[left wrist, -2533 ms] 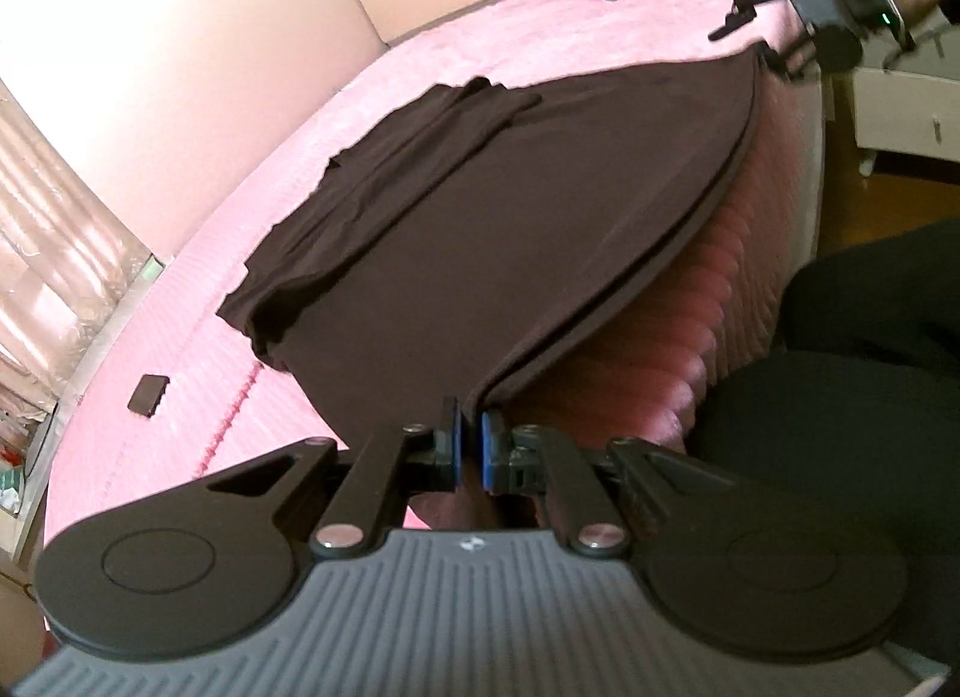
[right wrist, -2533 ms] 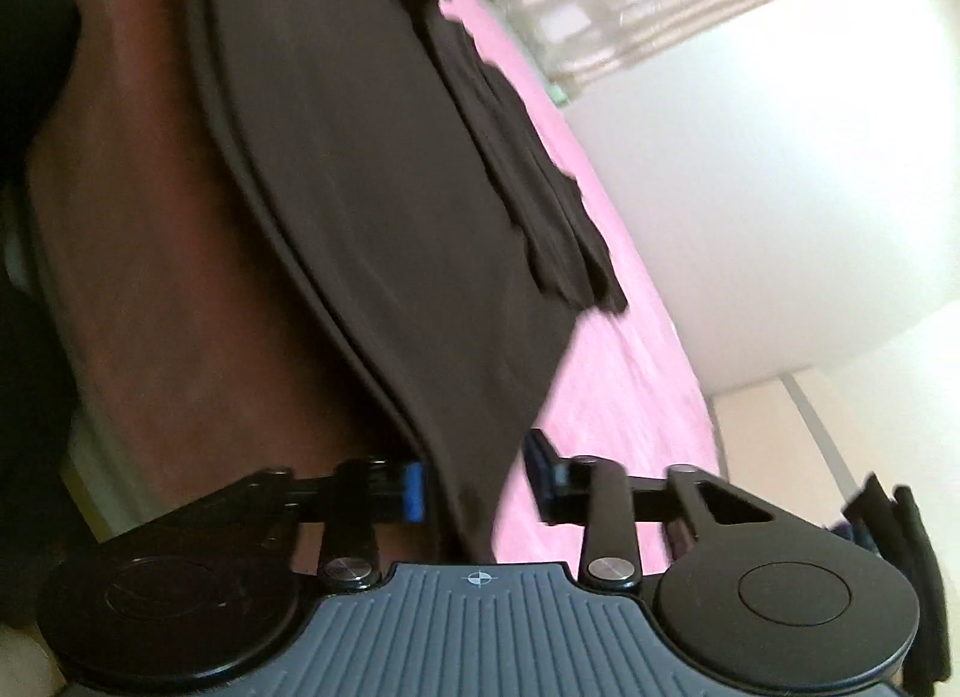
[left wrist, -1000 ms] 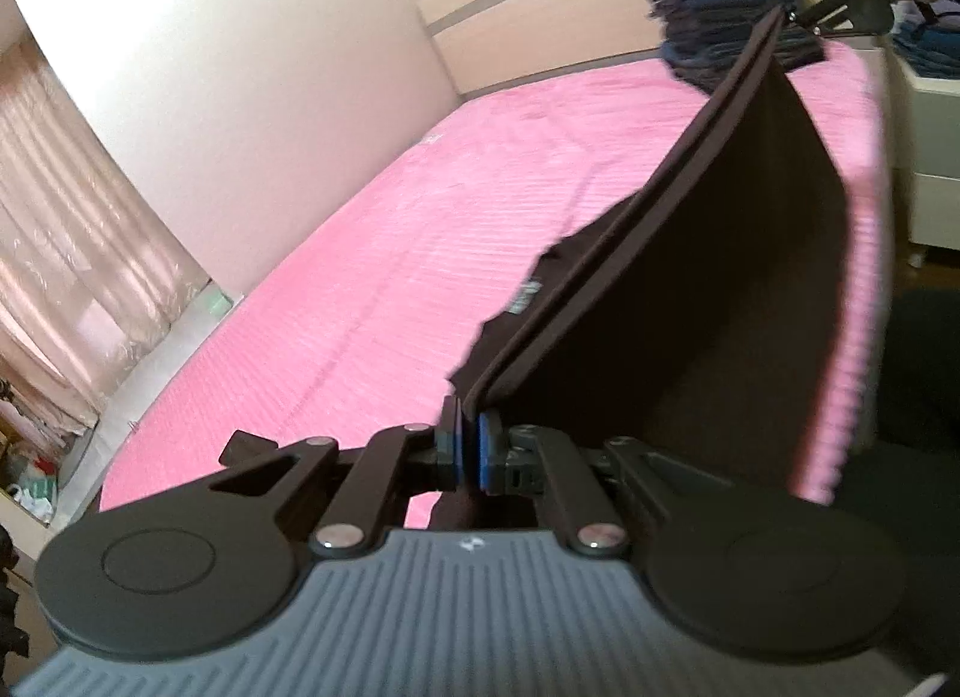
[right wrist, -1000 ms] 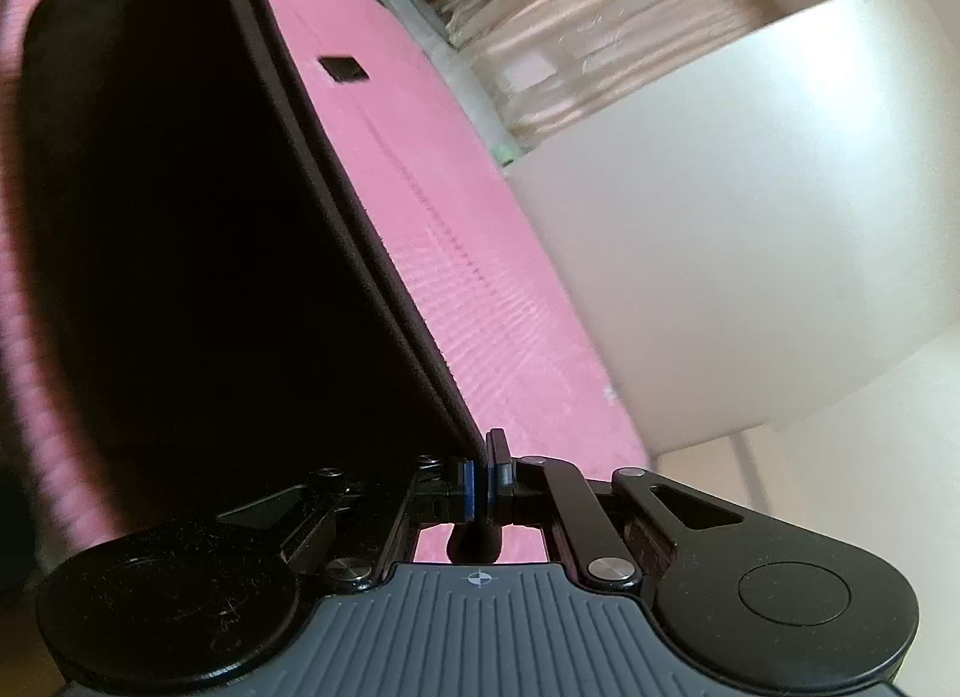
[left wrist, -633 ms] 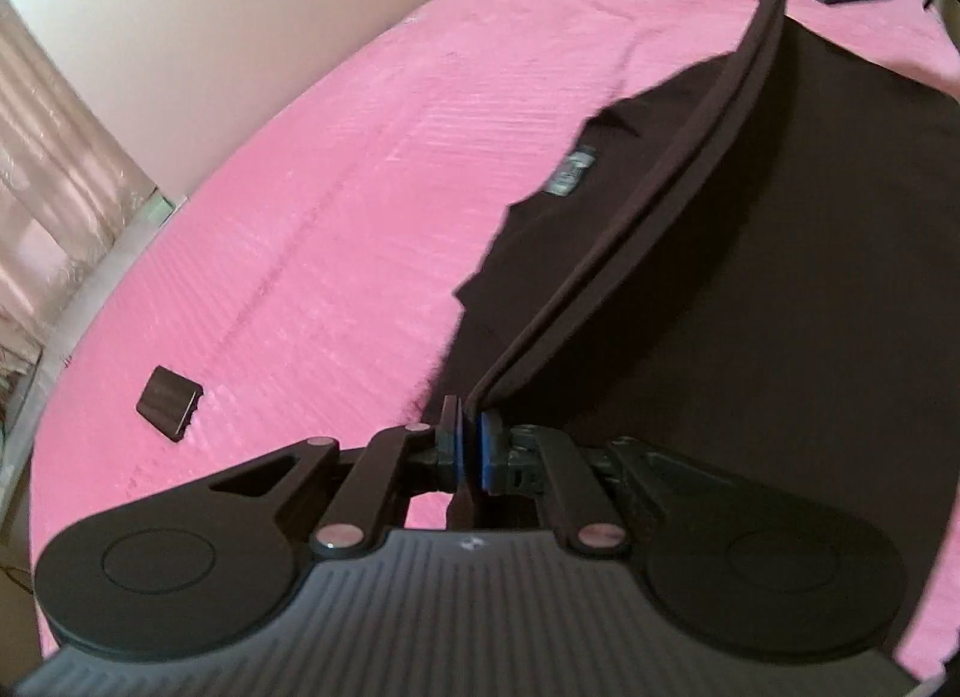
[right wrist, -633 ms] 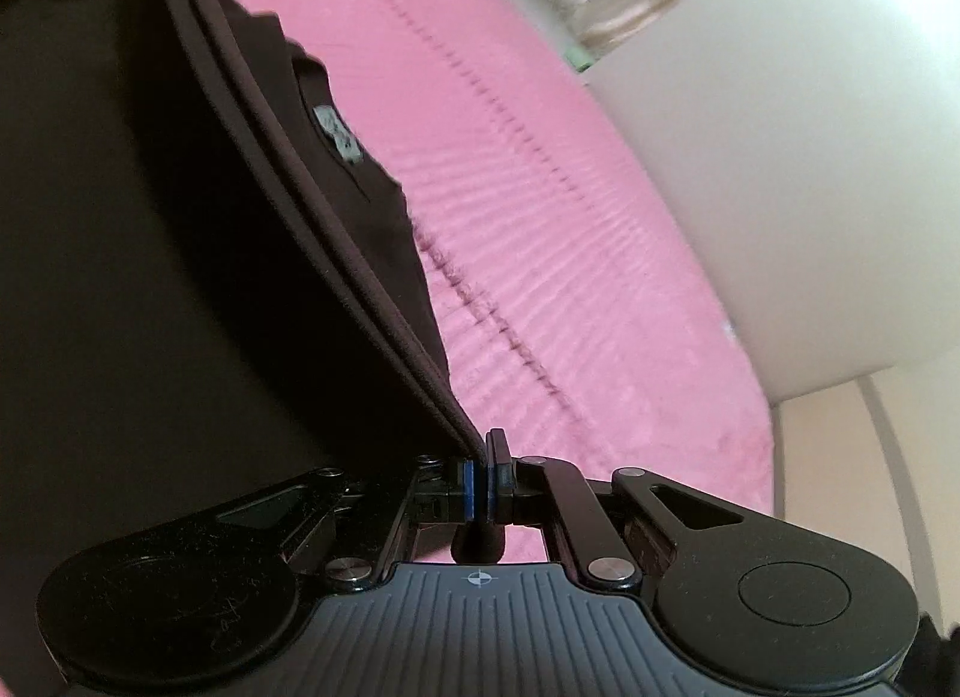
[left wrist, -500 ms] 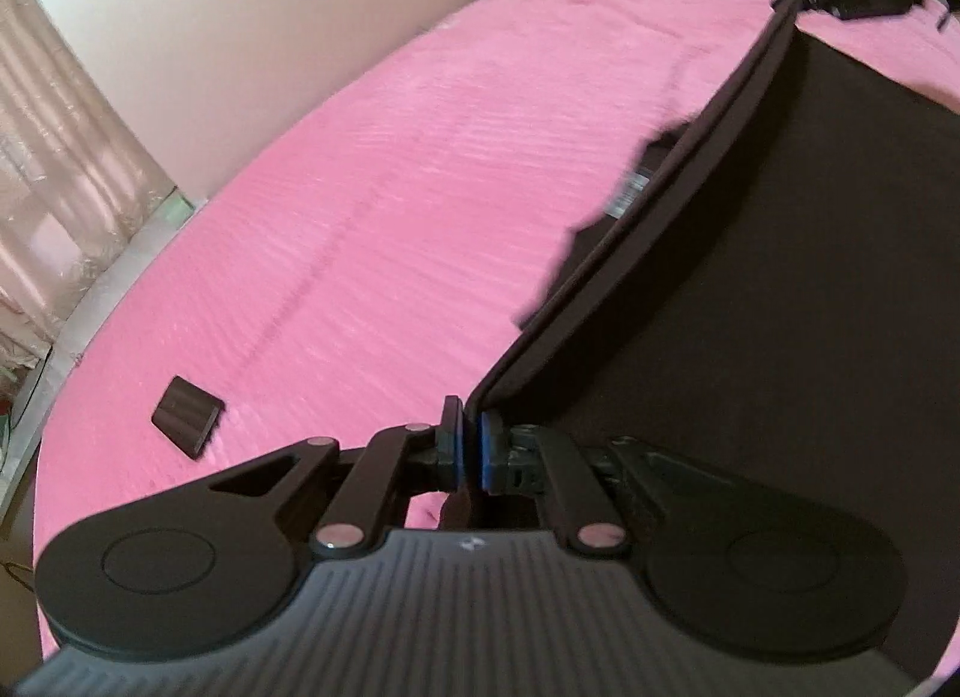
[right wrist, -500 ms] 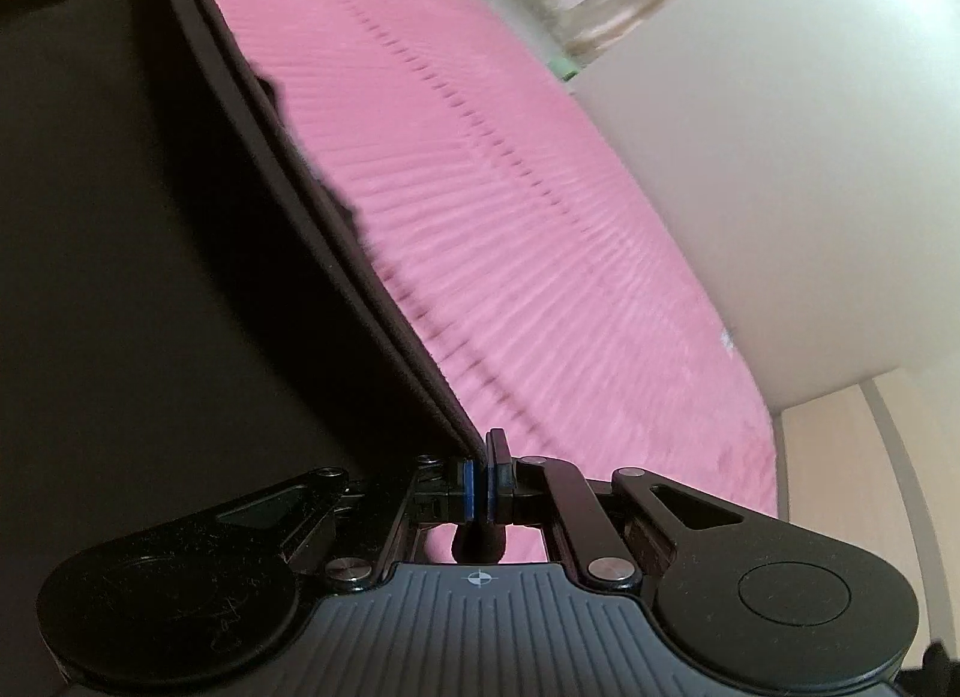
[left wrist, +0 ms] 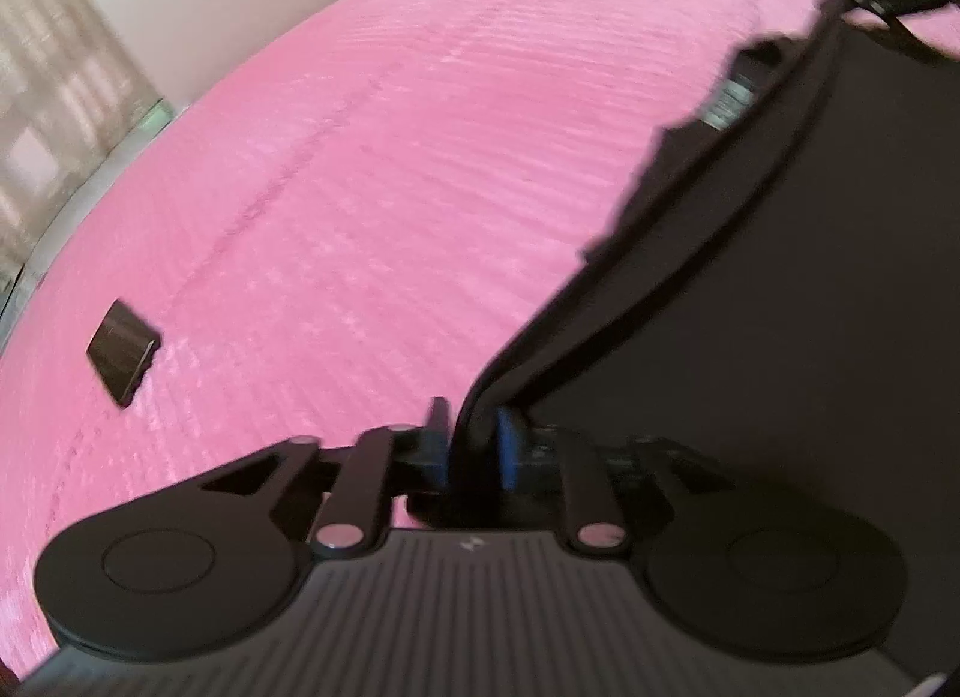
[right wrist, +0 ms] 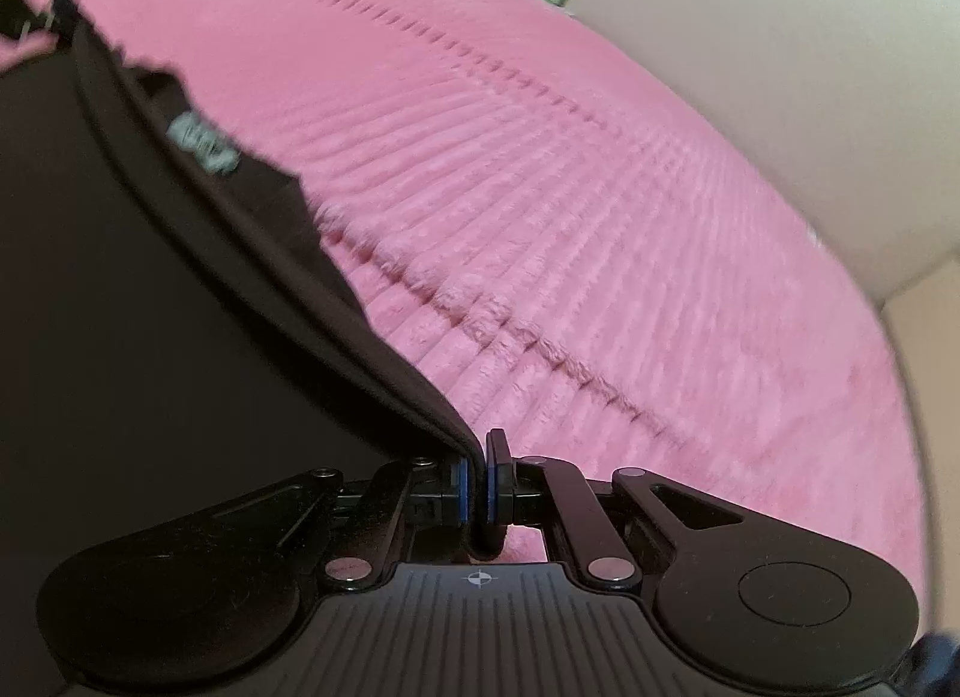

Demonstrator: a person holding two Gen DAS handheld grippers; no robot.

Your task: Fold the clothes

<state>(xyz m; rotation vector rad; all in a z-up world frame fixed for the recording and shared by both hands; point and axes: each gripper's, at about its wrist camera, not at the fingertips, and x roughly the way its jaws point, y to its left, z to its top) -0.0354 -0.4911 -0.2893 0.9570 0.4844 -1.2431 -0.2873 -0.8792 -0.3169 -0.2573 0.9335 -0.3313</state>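
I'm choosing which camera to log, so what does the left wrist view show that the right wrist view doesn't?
Only the left view: the left gripper, jaws just opening, pads apart around the garment's edge. Only the right view: the right gripper shut on that hem. Both: the dark garment with its label, the pink bedspread, and a small dark object lying on it.

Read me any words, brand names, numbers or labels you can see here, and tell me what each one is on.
No text can be read.
Neck label inside the dark garment: pale markings, too blurred to read; likewise in the right wrist view.
Left gripper body: a small pale emblem, no letters.
Right gripper body: a small crosshair emblem, no letters.
Small dark object on the pink bedspread: no visible lettering.
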